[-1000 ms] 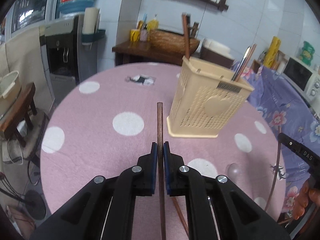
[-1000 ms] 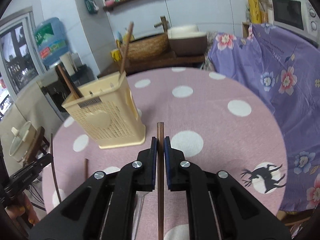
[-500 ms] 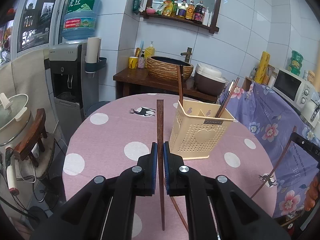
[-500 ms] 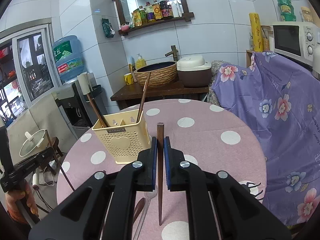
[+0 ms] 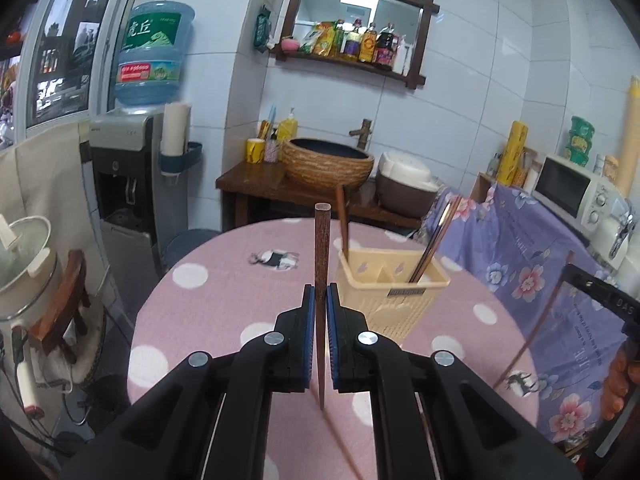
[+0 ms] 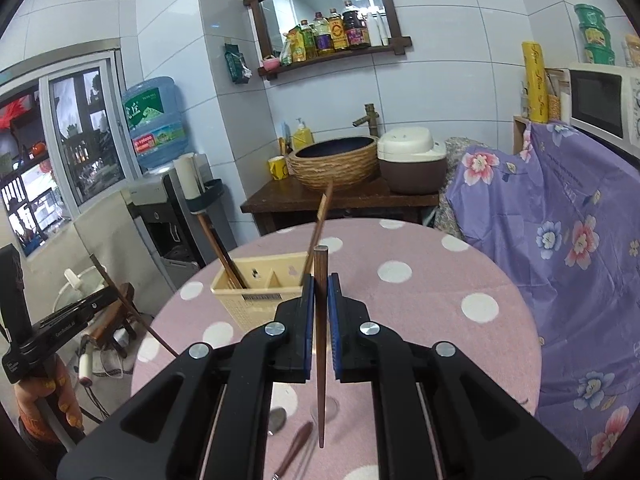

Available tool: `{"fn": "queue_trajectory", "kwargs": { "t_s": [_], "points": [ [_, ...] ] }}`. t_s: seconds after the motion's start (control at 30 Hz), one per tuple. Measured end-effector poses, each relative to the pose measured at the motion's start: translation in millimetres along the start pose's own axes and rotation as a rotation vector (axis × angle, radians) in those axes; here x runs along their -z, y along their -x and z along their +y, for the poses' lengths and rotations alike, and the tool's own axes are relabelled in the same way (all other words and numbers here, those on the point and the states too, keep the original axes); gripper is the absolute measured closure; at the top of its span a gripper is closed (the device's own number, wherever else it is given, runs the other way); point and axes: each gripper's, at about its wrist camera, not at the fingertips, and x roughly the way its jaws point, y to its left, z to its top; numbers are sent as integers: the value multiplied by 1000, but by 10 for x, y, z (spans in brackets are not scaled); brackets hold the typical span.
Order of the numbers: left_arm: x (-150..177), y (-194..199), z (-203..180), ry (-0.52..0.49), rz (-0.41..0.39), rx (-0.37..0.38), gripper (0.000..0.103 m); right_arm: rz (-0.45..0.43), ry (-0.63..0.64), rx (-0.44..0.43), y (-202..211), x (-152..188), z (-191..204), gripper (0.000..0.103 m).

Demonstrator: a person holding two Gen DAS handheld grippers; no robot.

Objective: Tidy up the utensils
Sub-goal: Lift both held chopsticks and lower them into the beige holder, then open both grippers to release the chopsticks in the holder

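left gripper (image 5: 319, 300) and right gripper (image 6: 319, 292), each clamped tight on 1 dark brown wooden chopstick (image 5: 321, 264) (image 6: 320, 320), above the pink polka-dot table (image 5: 224, 304); cream perforated plastic utensil basket (image 5: 394, 296) just beyond.

1. The left wrist view looks forward along the left tongs (image 5: 319, 306), tilted down over the pink dotted bench (image 5: 224, 308), with the cream basket (image 5: 394, 292) near, right of centre.
2. The right wrist view looks along the right tongs (image 6: 319, 304) from the other side, with the same basket (image 6: 256, 294) left of centre.
3. Both views share the bench, the basket, the woven sink bowl (image 5: 328, 162) and the wall shelf (image 6: 332, 54); each catches the other tongs at a frame edge.
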Motion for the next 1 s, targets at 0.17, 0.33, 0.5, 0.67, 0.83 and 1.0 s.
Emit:
{"fn": "queue_trajectory", "kwargs": {
  "t_s": [0.17,0.33,0.5,0.67,0.83,1.0],
  "points": [
    [-549,46,-149,3,-60,36,96,-74,10,3,-110,-696,207,95],
    [-1083,-49,-296,32,-119,53,96,-170,-23,19,-162,-1295,373,95],
    [-1304,-324,-396,49,-140,45,96,-196,-53,45,-439,-1471,455,95],
    [-1041,-689,-345,68,-87,31,96,-149,-68,67,-864,-1149,403,95],
    [-714,-912,-221,87,-36,16,96,-93,-106,83,-1126,-780,281,95],
    [-437,-1064,-168,97,16,15,96,-60,-118,103,-1287,-518,194,95]
  ]
}}
